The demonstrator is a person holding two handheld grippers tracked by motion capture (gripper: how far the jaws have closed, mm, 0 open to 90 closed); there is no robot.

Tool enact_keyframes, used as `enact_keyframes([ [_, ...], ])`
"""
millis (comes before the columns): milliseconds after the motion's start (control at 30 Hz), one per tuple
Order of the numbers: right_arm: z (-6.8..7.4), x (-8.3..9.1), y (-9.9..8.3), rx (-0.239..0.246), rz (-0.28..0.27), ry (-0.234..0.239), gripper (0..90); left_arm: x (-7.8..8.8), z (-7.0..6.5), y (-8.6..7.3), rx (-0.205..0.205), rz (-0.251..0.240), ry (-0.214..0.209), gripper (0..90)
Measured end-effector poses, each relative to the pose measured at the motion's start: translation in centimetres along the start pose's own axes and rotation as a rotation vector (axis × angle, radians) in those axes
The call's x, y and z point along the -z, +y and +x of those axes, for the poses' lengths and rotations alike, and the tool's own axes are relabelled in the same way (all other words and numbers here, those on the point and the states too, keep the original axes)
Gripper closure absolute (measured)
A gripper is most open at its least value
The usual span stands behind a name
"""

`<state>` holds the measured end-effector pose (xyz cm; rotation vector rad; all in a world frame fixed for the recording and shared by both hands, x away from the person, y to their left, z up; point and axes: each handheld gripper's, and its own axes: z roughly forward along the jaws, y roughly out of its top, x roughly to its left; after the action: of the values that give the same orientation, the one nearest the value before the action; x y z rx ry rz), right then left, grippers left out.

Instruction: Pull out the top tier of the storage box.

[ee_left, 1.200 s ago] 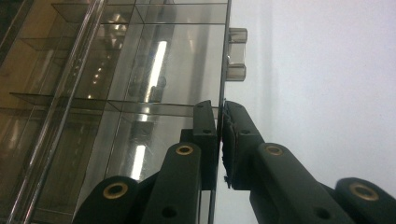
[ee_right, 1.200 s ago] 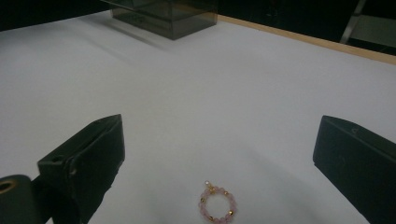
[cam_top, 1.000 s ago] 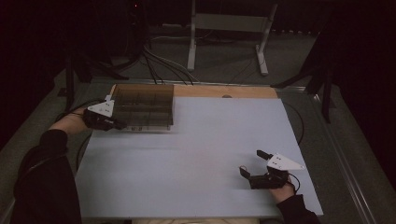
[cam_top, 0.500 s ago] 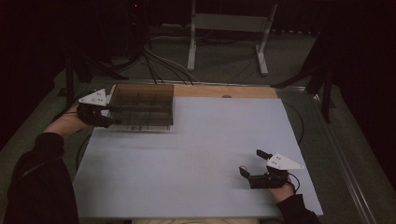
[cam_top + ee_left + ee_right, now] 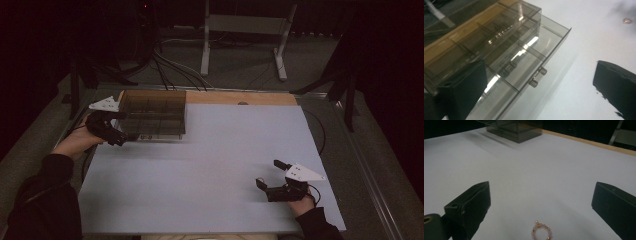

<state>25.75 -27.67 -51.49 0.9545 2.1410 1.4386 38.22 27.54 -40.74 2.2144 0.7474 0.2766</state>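
Observation:
A smoky clear drawer box (image 5: 152, 115) stands at the table's far left. In the left gripper view its front shows two small knobs (image 5: 537, 76), and one drawer (image 5: 554, 35) sticks out a little. My left gripper (image 5: 121, 129) hovers at the box's front left corner. Its jaws have just been opening and stand wide, pressing on nothing (image 5: 539, 92). Near the front right of the table my right gripper (image 5: 269, 173) stands open. A small ring of pink and gold beads (image 5: 541, 232) lies on the table between its jaws (image 5: 540, 195), untouched.
The white table sheet (image 5: 215, 165) spreads between the two hands. A wooden strip (image 5: 240, 97) runs along its far edge. Cables and a metal stand (image 5: 240, 30) sit on the floor beyond the table.
My left gripper has drawn back and up from the box's left side, and its jaws have opened from shut. The right gripper has kept still.

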Motion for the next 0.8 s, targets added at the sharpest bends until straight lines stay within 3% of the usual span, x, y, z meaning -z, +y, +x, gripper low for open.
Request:
enact_keyframes([
  [200,0.0,-0.1,0.1,-0.003,-0.002,0.001,2.7,-0.7,-2.4,-0.5,-0.038,0.033,0.020,0.0],
  [367,-0.1,-0.2,0.1,-0.004,-0.004,0.006,2.7,-1.1,-4.1,-1.2,-0.028,-0.010,0.001,0.0],
  [567,0.0,-0.3,0.1,0.000,-0.003,0.012,2.7,-2.0,-6.2,-2.2,-0.031,-0.033,0.026,0.0],
  [600,0.0,-0.3,0.1,-0.001,-0.004,0.013,2.7,-2.2,-7.1,-2.6,-0.027,-0.070,0.022,0.0],
  [800,0.1,-0.2,0.1,-0.002,-0.005,0.018,2.7,-2.8,-9.1,-4.1,0.002,-0.118,0.017,0.0],
])
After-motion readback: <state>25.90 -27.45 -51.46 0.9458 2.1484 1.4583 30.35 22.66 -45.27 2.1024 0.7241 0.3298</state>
